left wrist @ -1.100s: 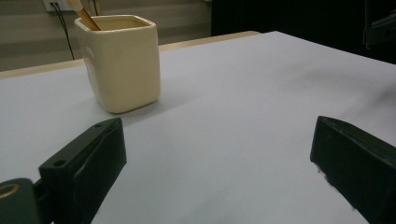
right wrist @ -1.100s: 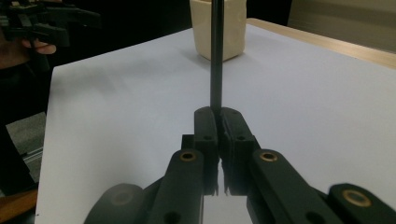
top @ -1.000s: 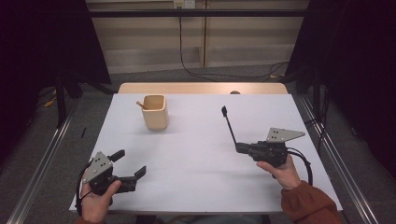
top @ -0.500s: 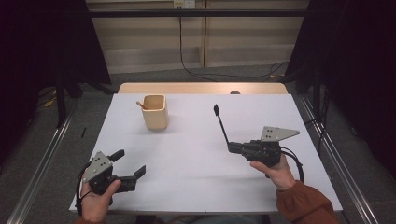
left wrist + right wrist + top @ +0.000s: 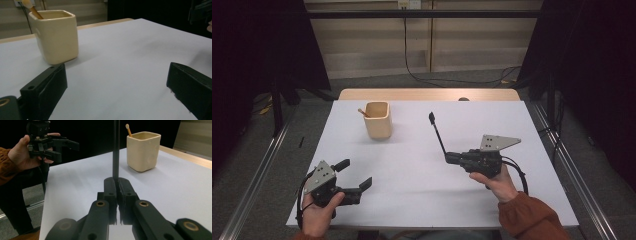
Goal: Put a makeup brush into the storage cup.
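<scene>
A cream square cup (image 5: 377, 120) stands on the white table (image 5: 422, 200) at the back left, with a wooden stick (image 5: 362, 112) leaning inside it. My right gripper (image 5: 447, 158) is shut on the lower end of a thin black stick (image 5: 437, 134), which rises tilted up and away above the table right of the cup. In the right gripper view the black stick (image 5: 115, 150) stands upright between the closed jaws of the right gripper (image 5: 116, 181), with the cup (image 5: 143, 151) beyond. My left gripper (image 5: 354, 174) rests open near the front left corner; its view (image 5: 117, 82) faces the cup (image 5: 56, 35).
A wooden strip (image 5: 427, 94) edges the table's far side. Metal rails (image 5: 572, 170) run along both sides on the floor, and a black cable (image 5: 422, 80) lies behind the table. The person's other hand (image 5: 23, 152) holds the left gripper at the left of the right gripper view.
My right gripper has moved left across the table with the black stick in it, closer to the cup. The left gripper has stayed in place.
</scene>
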{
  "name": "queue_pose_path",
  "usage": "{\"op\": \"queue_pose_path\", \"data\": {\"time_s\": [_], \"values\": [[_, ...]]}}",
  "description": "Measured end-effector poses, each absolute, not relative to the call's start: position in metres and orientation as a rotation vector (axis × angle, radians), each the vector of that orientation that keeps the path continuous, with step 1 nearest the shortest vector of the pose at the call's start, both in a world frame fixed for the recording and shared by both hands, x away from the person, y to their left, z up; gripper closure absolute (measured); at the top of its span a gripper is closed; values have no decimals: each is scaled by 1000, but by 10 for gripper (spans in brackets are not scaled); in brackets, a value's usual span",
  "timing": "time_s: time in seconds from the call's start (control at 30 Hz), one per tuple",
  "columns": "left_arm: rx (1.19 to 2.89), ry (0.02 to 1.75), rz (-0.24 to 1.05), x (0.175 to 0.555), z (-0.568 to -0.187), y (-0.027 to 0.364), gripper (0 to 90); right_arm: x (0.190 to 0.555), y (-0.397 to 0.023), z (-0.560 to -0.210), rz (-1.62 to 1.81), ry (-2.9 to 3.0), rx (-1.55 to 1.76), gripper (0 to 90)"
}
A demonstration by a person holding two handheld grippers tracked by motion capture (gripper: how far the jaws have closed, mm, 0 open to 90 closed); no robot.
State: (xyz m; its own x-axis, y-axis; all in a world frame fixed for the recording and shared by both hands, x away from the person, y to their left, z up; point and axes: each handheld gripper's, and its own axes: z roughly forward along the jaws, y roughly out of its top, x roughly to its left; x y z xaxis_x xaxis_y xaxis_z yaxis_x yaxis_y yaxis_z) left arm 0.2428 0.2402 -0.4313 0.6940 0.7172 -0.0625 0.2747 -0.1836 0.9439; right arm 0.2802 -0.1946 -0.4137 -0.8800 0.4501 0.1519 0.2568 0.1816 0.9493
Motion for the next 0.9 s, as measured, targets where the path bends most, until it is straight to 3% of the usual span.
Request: {"op": "queue_pose_path", "data": {"time_s": [0.43,0.9], "values": [[1734,663,492,253,-412,206,21,279,-189,-417,1782,2306,671,860],[1746,547,395,258,-406,168,16,278,-189,-418,1783,2319,676,860]]}}
